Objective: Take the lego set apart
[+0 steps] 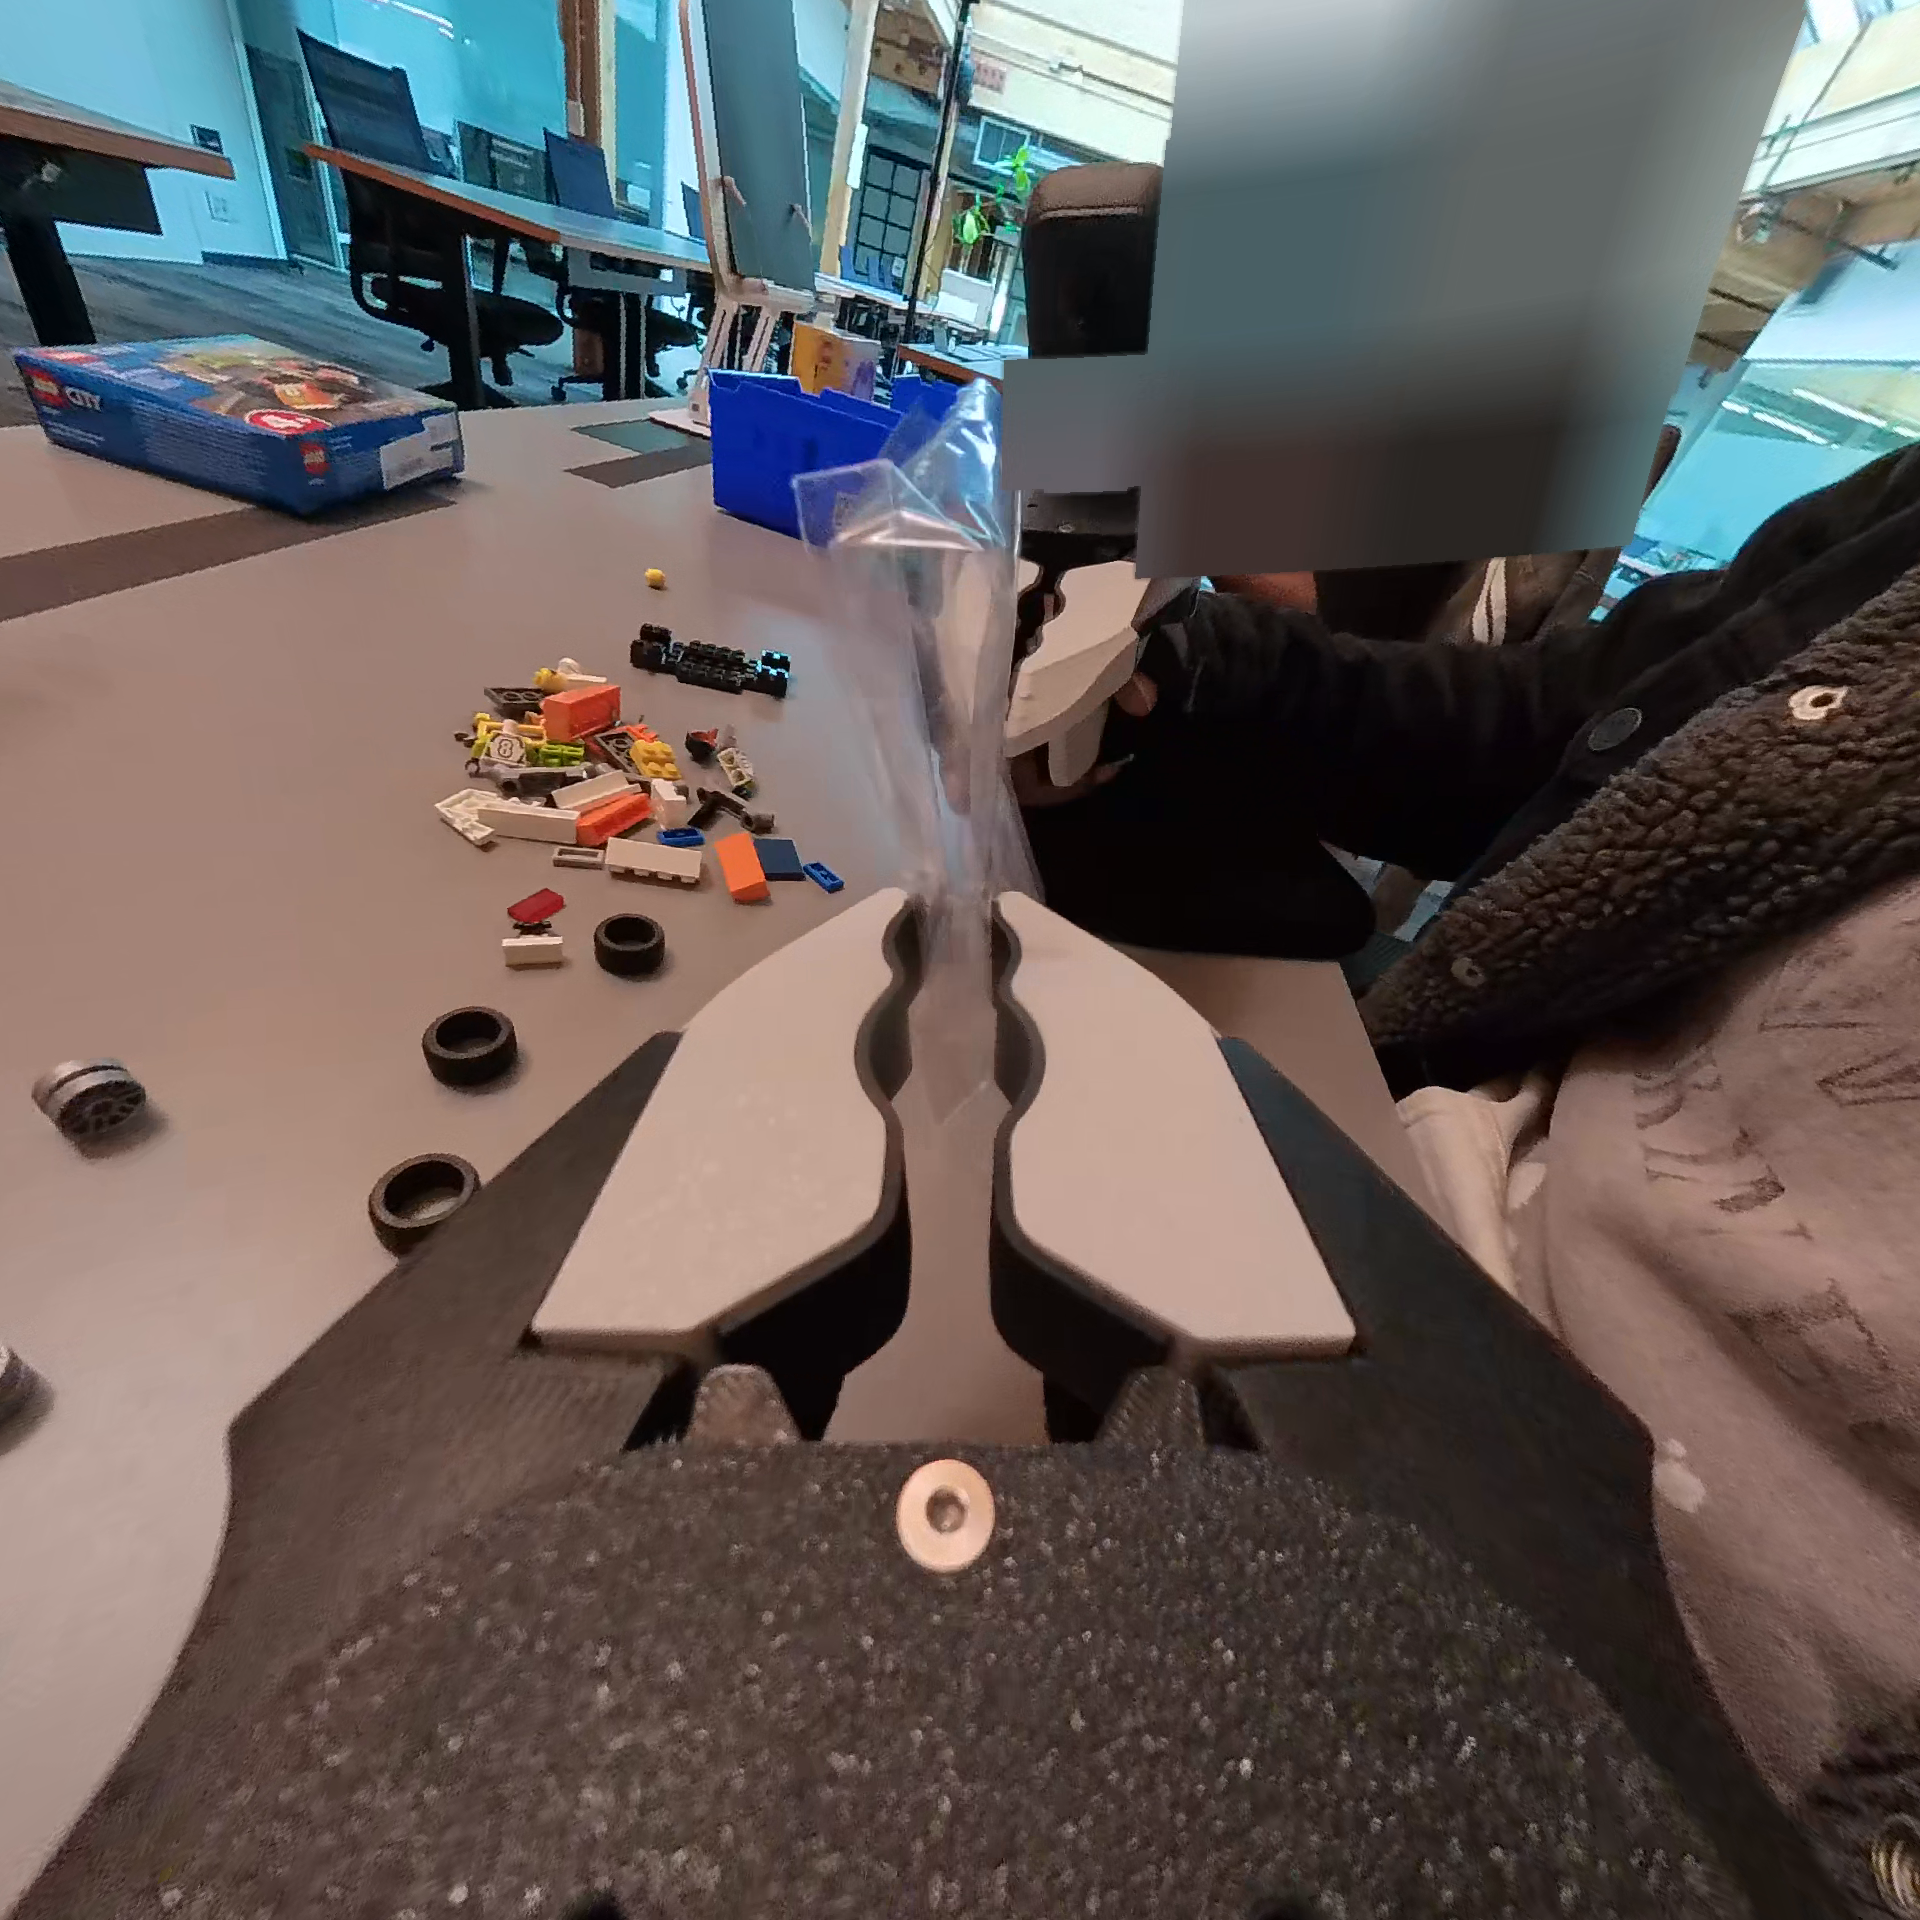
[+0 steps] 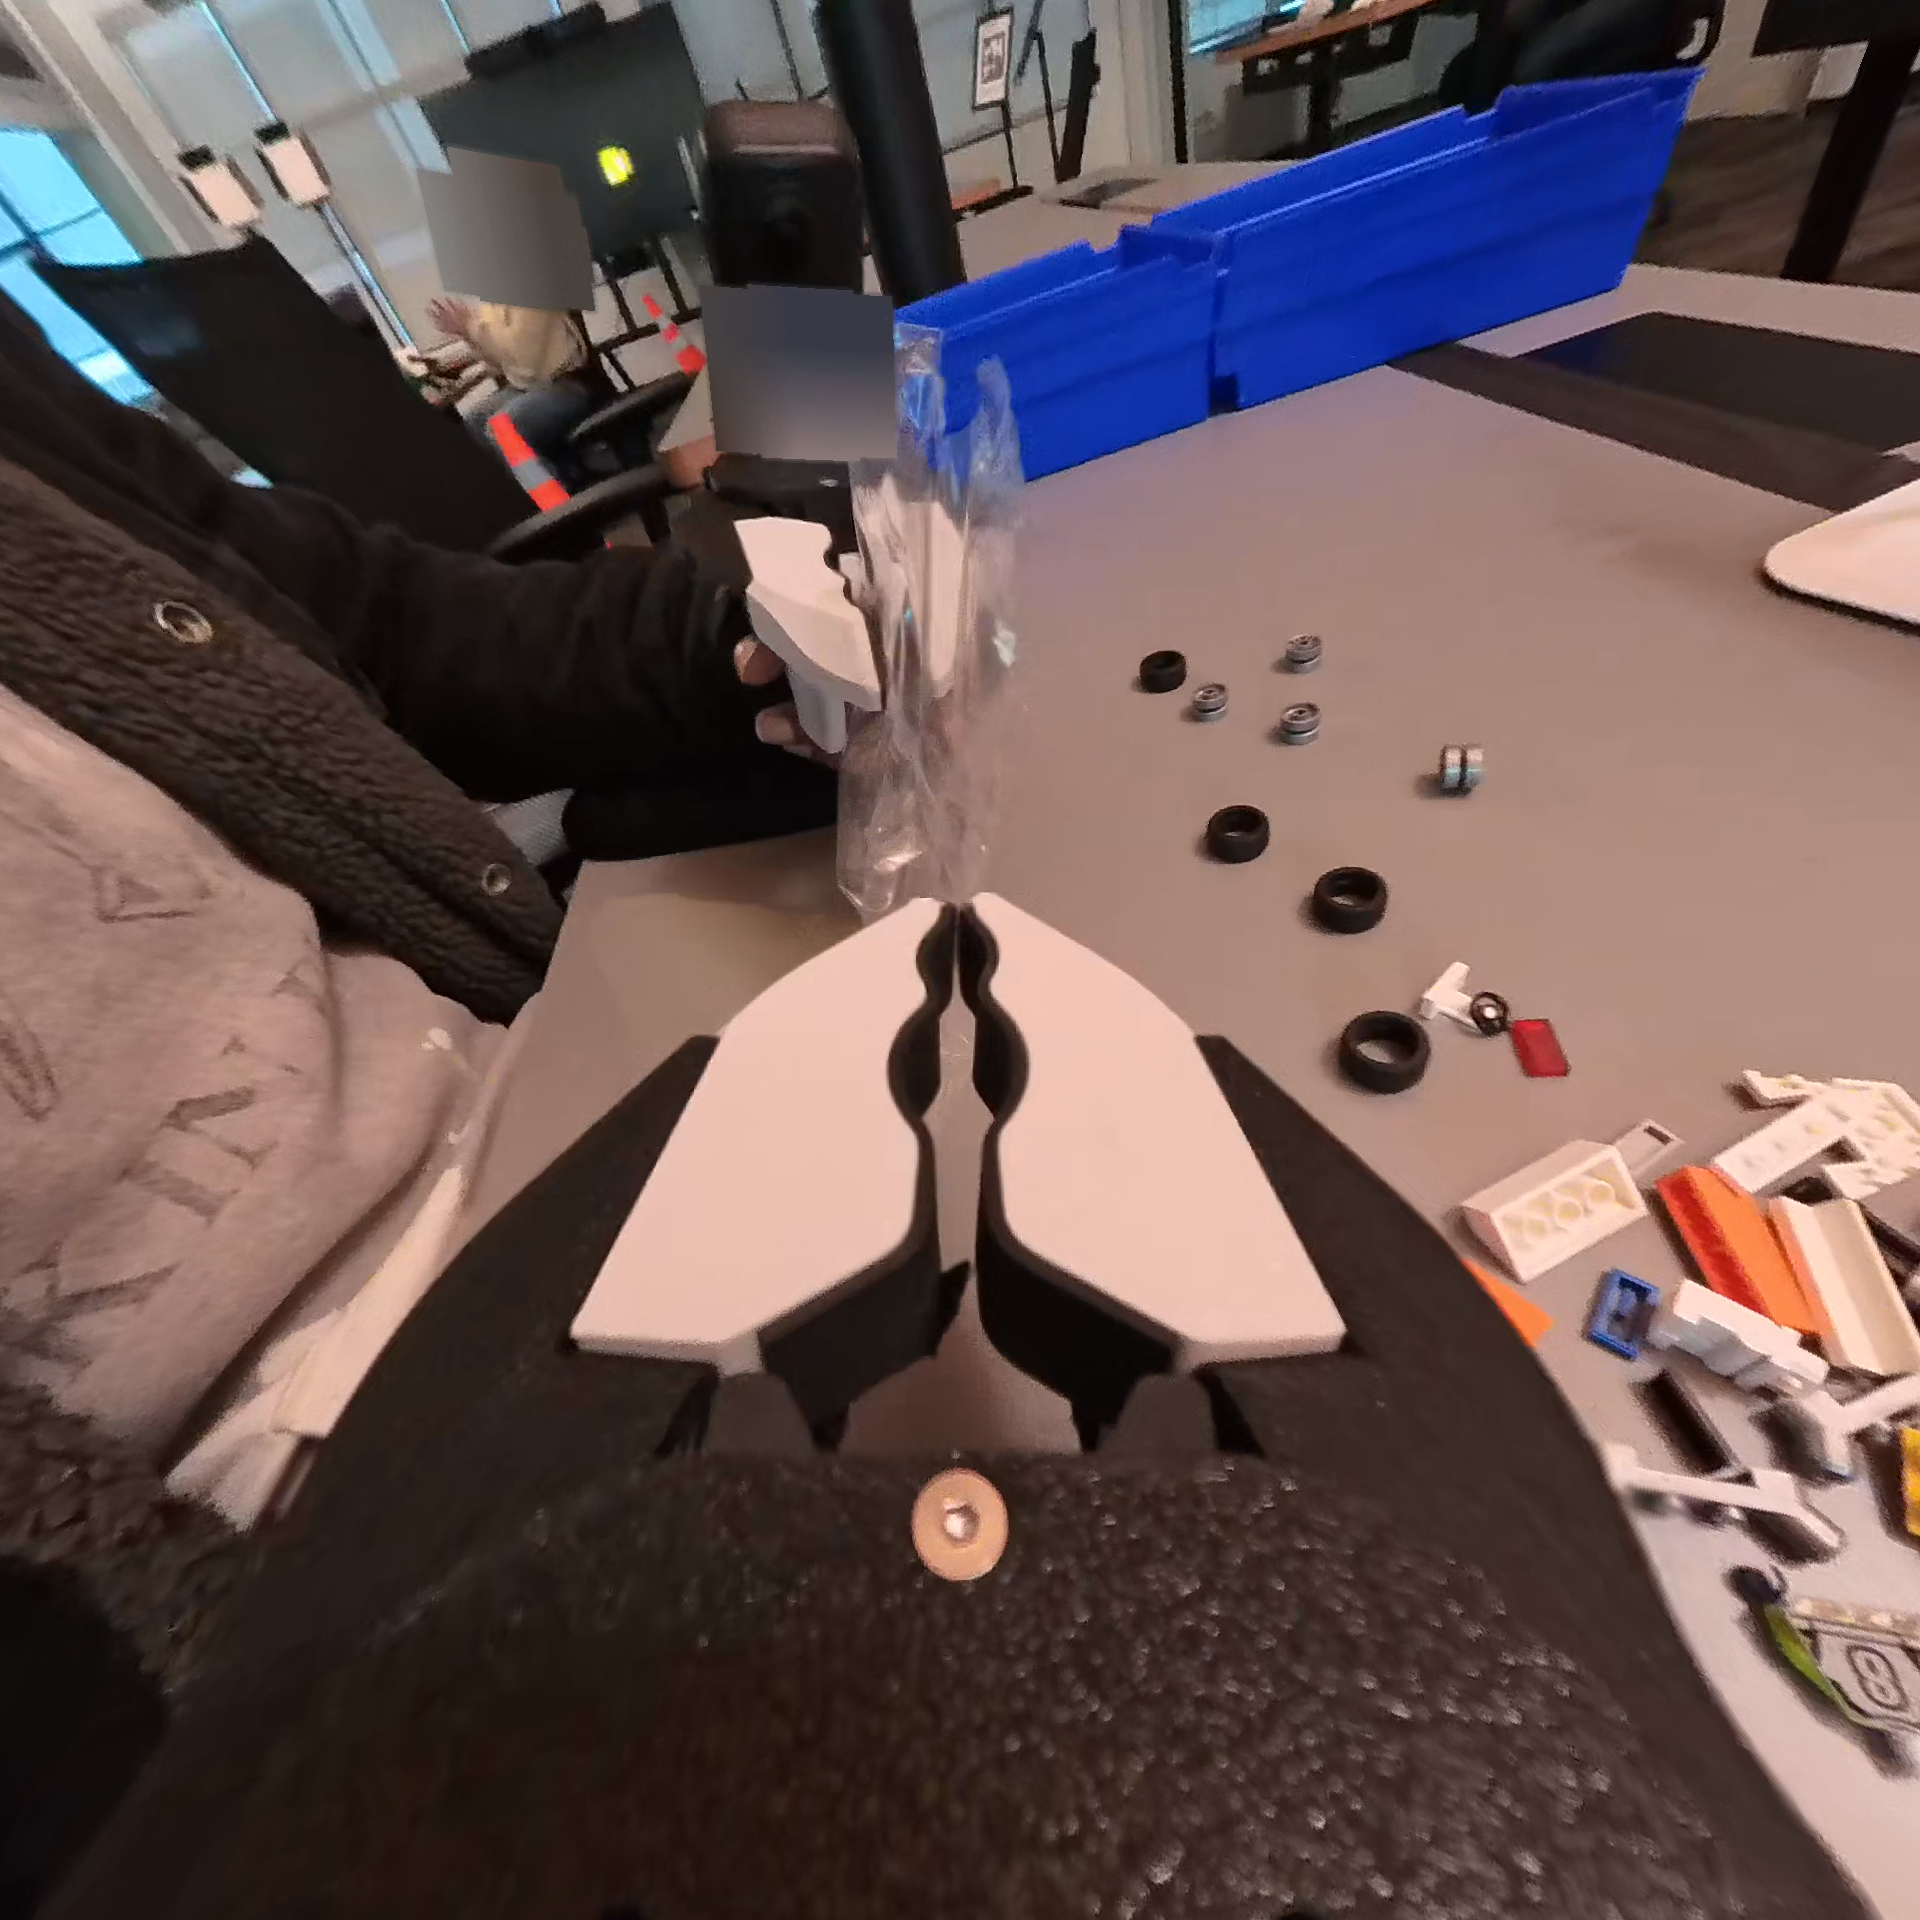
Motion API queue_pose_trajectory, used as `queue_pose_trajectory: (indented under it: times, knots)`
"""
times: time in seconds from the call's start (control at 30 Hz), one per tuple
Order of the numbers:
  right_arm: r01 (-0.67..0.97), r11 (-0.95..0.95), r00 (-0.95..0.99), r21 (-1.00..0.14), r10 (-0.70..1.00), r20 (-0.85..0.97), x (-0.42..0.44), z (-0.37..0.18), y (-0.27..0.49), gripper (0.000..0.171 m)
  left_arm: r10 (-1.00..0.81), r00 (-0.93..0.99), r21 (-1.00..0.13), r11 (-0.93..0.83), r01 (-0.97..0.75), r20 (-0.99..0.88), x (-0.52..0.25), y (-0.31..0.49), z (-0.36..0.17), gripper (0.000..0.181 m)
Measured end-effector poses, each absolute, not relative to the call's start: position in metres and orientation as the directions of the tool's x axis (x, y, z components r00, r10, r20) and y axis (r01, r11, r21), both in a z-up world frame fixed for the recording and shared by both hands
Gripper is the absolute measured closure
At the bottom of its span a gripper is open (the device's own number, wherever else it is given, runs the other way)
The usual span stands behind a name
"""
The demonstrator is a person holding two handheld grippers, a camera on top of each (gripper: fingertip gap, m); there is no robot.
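A clear plastic bag hangs stretched between my two grippers above the grey table. My left gripper is closed on a bunched part of the bag. My right gripper is shut tight on a thin edge of the bag. Each gripper also shows in the other's view, behind the bag: the right one and the left one. Loose lego pieces lie in a pile on the table, with a black chassis part behind them.
Several black tyres and grey wheel hubs lie scattered on the table. A lego box lies at the far left, and blue bins stand at the back. The person's dark jacket sleeves are close by. The tips of one gripper are about 8 centimetres away from the tips of the other.
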State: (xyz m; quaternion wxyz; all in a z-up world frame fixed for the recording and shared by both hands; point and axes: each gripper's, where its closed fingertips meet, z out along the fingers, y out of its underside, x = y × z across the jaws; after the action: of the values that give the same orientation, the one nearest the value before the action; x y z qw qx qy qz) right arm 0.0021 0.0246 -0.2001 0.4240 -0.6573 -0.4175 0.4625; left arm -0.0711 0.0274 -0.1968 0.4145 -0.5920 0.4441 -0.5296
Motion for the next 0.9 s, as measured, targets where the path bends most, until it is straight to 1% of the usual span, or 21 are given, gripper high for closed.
queue_pose_trajectory:
  times: [0.1,0.23,0.4,0.57,0.63,0.7,0.73,0.77,0.83,0.9]
  knots:
    - [0.160,-0.275,0.217,-0.948,0.947,-0.238,0.005,-0.198,0.024,0.171,-0.964,0.019,-0.962,-0.265,-0.071,0.265,-0.073,0.026,-0.194,0.165]
    - [0.102,-0.297,0.230,-0.949,0.935,-0.268,0.014,-0.193,0.031,0.171,-0.960,0.012,-0.958,-0.281,-0.047,0.281,-0.078,0.028,-0.191,0.164]
    - [0.101,-0.306,0.243,-0.947,0.930,-0.274,0.015,-0.195,0.033,0.171,-0.968,0.055,-0.965,-0.248,-0.083,0.244,-0.075,0.030,-0.196,0.169]
    - [0.128,-0.285,0.260,-0.950,0.934,-0.245,0.013,-0.199,0.031,0.171,-0.959,0.194,-0.964,-0.235,-0.123,0.209,-0.079,0.048,-0.203,0.174]
    - [0.132,-0.275,0.274,-0.952,0.933,-0.232,0.014,-0.199,0.032,0.171,-0.956,0.215,-0.966,-0.229,-0.121,0.200,-0.080,0.050,-0.201,0.174]
    - [0.124,-0.275,0.288,-0.953,0.930,-0.230,0.016,-0.198,0.035,0.171,-0.958,0.201,-0.966,-0.231,-0.114,0.205,-0.081,0.049,-0.200,0.174]
    - [0.113,-0.279,0.293,-0.954,0.926,-0.236,0.019,-0.197,0.036,0.171,-0.957,0.201,-0.967,-0.232,-0.107,0.207,-0.083,0.050,-0.199,0.180]
    - [0.097,-0.284,0.300,-0.954,0.922,-0.244,0.023,-0.195,0.038,0.171,-0.959,0.190,-0.970,-0.228,-0.089,0.208,-0.086,0.050,-0.196,0.181]
    - [0.056,-0.294,0.306,-0.954,0.915,-0.264,0.033,-0.191,0.041,0.171,-0.961,0.144,-0.967,-0.248,-0.055,0.238,-0.090,0.045,-0.190,0.181]
    - [0.045,-0.296,0.302,-0.954,0.915,-0.269,0.038,-0.190,0.041,0.171,-0.961,0.162,-0.968,-0.239,-0.073,0.225,-0.090,0.048,-0.194,0.181]
